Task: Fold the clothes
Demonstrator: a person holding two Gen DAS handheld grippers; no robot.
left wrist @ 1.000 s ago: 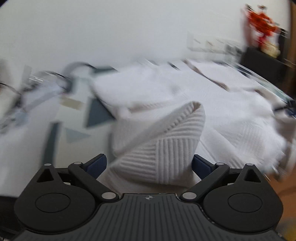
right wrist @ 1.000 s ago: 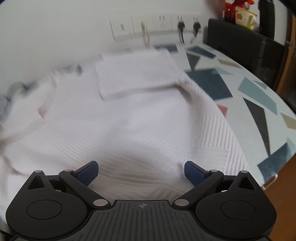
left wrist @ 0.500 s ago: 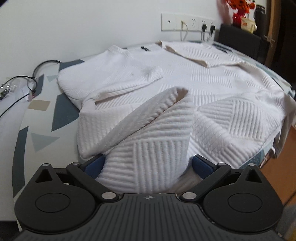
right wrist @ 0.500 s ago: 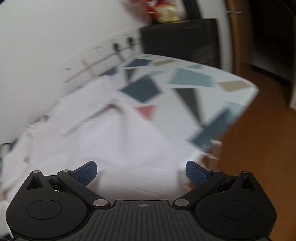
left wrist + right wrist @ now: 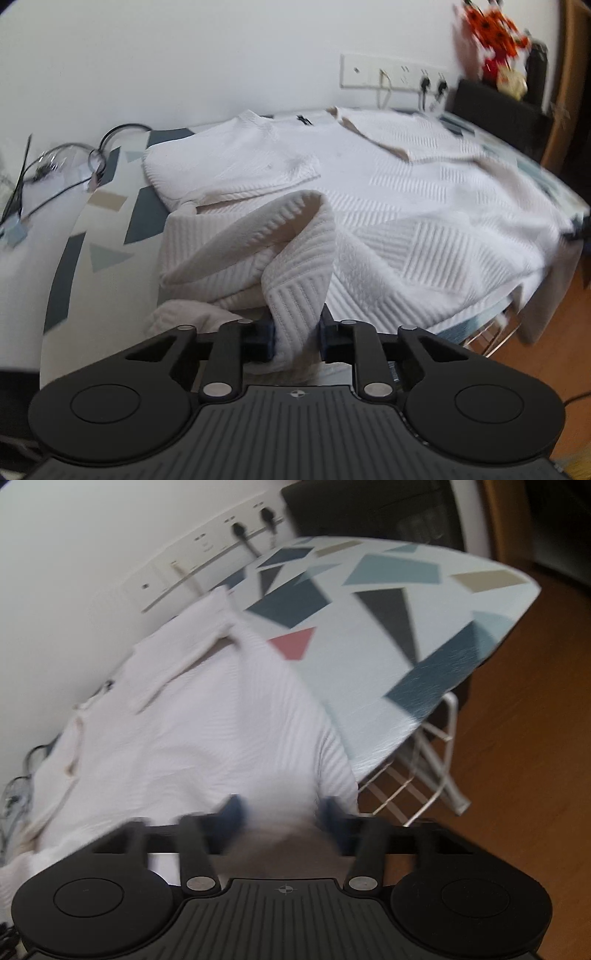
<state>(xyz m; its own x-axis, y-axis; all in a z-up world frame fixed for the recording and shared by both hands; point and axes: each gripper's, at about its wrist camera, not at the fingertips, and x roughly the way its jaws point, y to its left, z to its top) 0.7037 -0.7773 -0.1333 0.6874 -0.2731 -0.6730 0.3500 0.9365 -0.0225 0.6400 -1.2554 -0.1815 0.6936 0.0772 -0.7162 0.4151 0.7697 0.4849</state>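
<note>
**Sweater pinched at both hem corners**

Sweater (image 5: 424, 206) fills the middle of my left view, white, ribbed in blocks of stripes, spread over the patterned ironing board (image 5: 388, 590), one sleeve folded across the chest. My left gripper (image 5: 295, 338) is clamped narrow on a raised fold of hem. In the blurred right view, my right gripper (image 5: 280, 818) grips cloth at the lower centre, by the board's edge.
</note>
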